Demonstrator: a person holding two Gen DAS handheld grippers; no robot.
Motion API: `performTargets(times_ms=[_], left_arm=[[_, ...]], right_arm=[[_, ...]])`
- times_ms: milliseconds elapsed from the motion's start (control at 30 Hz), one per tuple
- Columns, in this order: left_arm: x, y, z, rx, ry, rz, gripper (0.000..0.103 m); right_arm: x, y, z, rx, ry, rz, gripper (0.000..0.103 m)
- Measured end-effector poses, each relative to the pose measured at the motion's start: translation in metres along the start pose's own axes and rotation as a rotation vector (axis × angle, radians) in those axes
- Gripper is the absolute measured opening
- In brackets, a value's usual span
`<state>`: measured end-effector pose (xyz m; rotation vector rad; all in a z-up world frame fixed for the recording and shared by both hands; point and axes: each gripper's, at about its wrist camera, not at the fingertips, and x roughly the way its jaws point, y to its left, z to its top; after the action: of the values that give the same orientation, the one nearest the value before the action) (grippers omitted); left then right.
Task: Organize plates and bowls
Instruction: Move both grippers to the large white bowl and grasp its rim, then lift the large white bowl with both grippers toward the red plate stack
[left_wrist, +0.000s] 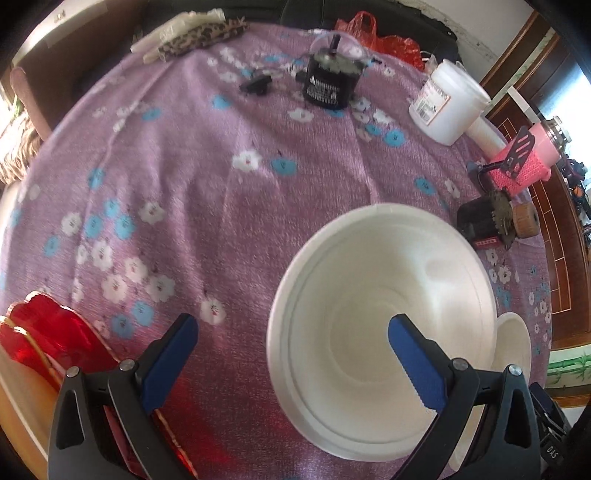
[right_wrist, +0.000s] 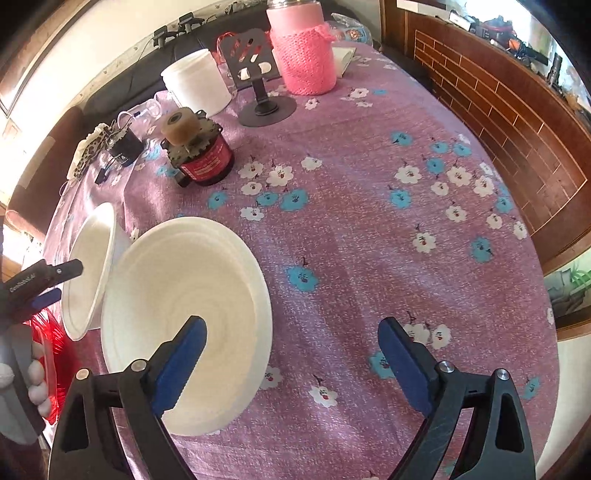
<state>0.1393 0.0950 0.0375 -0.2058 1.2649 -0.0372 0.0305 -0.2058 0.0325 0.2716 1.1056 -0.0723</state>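
Both blue-padded jaws of the left hand-held gripper (left_wrist: 293, 345) are spread wide with nothing in them, right pad hovering over the big white bowl (left_wrist: 380, 332). That bowl sits mouth-up on the purple flowered tabletop (left_wrist: 192, 192), a second white bowl (left_wrist: 515, 347) touching its right rim. Right hand-held gripper (right_wrist: 291, 345) is wide too, empty. Red plate (left_wrist: 48, 339) at left. White tub's (left_wrist: 448, 101) label is unreadable.

Only "DAS" reads, on a black part (left_wrist: 553, 451).
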Motion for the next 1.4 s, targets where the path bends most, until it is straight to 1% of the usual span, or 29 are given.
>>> performTargets(times_ms=[33,67,133,167,200,267,300,333,367,433,500,633,667,733,833,867,900,933,967,1000,1033,1067,1133,1167,1200,1267,1333,1367,1400], left_arm=[[0.001,-0.001,0.0,0.001,0.012,-0.01,0.088],[0.003,-0.002,-0.001,0.007,0.029,-0.022,0.08],[0.008,-0.005,-0.002,0.017,0.054,-0.03,0.055],[0.009,-0.006,-0.003,0.02,0.062,-0.034,0.048],[0.011,-0.007,-0.004,0.023,0.073,-0.038,0.037],[0.011,-0.008,-0.006,0.022,0.067,-0.02,0.032],[0.01,-0.007,-0.006,0.021,0.059,-0.022,0.027],[0.01,-0.006,-0.006,0.017,0.055,-0.022,0.018],[0.009,-0.005,-0.006,0.011,0.053,-0.023,0.014],[0.005,-0.002,-0.005,-0.003,0.043,-0.04,0.013],[0.001,-0.001,-0.005,-0.001,0.032,-0.033,0.013],[0.002,-0.004,-0.005,0.002,0.026,-0.037,0.013],[0.002,-0.005,-0.005,0.0,0.024,-0.039,0.013],[0.0,-0.003,-0.007,0.004,0.022,-0.03,0.013],[-0.002,-0.002,-0.009,0.002,0.014,-0.024,0.014],[-0.001,-0.001,-0.009,-0.005,0.018,-0.024,0.018],[0.001,0.001,-0.01,-0.013,0.029,-0.028,0.028],[0.004,0.002,-0.011,-0.024,0.035,-0.035,0.031],[0.006,0.003,-0.013,-0.03,0.037,-0.038,0.031],[0.008,0.003,-0.014,-0.03,0.043,-0.037,0.031],[0.01,0.005,-0.016,-0.034,0.053,-0.037,0.031],[0.012,0.005,-0.017,-0.04,0.056,-0.041,0.031],[0.011,0.006,-0.019,-0.044,0.049,-0.045,0.031],[0.01,0.006,-0.019,-0.048,0.05,-0.051,0.031],[0.01,0.006,-0.02,-0.052,0.051,-0.057,0.031],[0.009,0.008,-0.021,-0.061,0.051,-0.063,0.031],[0.01,0.007,-0.02,-0.063,0.053,-0.071,0.029],[0.011,0.007,-0.019,-0.064,0.051,-0.075,0.025],[0.011,0.007,-0.019,-0.065,0.055,-0.082,0.013]], right_arm=[[0.001,0.001,0.0,0.001,0.004,0.004,0.095],[0.003,0.001,0.0,0.002,0.008,0.007,0.095],[0.006,0.003,0.001,0.002,0.014,0.01,0.094],[0.008,0.004,0.001,0.001,0.019,0.012,0.093],[0.009,0.004,0.001,0.001,0.021,0.013,0.092],[0.01,0.005,0.001,0.0,0.022,0.016,0.092],[0.01,0.006,0.002,0.0,0.022,0.016,0.092],[0.01,0.006,0.002,0.0,0.022,0.016,0.092],[0.011,0.006,0.002,0.001,0.022,0.017,0.091],[0.013,0.006,0.002,0.001,0.025,0.015,0.089],[0.015,0.005,0.002,0.009,0.031,0.017,0.086],[0.018,0.003,0.003,0.022,0.046,0.036,0.072],[0.018,0.003,0.003,0.022,0.048,0.036,0.072],[0.016,0.003,0.003,0.014,0.035,-0.002,0.072],[0.001,-0.005,0.004,0.045,-0.019,-0.073,0.072],[-0.007,-0.007,0.004,0.066,-0.043,-0.096,0.073],[-0.024,-0.006,0.004,0.083,-0.113,-0.116,0.073],[-0.038,0.002,0.006,0.058,-0.17,-0.113,0.073],[-0.046,0.012,0.009,0.022,-0.199,-0.104,0.073],[-0.056,0.036,0.017,-0.074,-0.222,-0.071,0.073],[-0.057,0.054,0.024,-0.145,-0.213,-0.032,0.073],[-0.052,0.077,0.036,-0.219,-0.177,0.027,0.073],[-0.031,0.106,0.057,-0.288,-0.091,0.089,0.073],[-0.021,0.116,0.065,-0.309,-0.063,0.096,0.073],[-0.007,0.129,0.075,-0.337,-0.045,0.073,0.073],[0.015,0.147,0.085,-0.39,0.002,0.075,0.073],[0.033,0.157,0.089,-0.407,0.039,0.05,0.073],[0.043,0.16,0.09,-0.42,0.066,0.046,0.073],[0.055,0.164,0.089,-0.424,0.098,0.036,0.073]])
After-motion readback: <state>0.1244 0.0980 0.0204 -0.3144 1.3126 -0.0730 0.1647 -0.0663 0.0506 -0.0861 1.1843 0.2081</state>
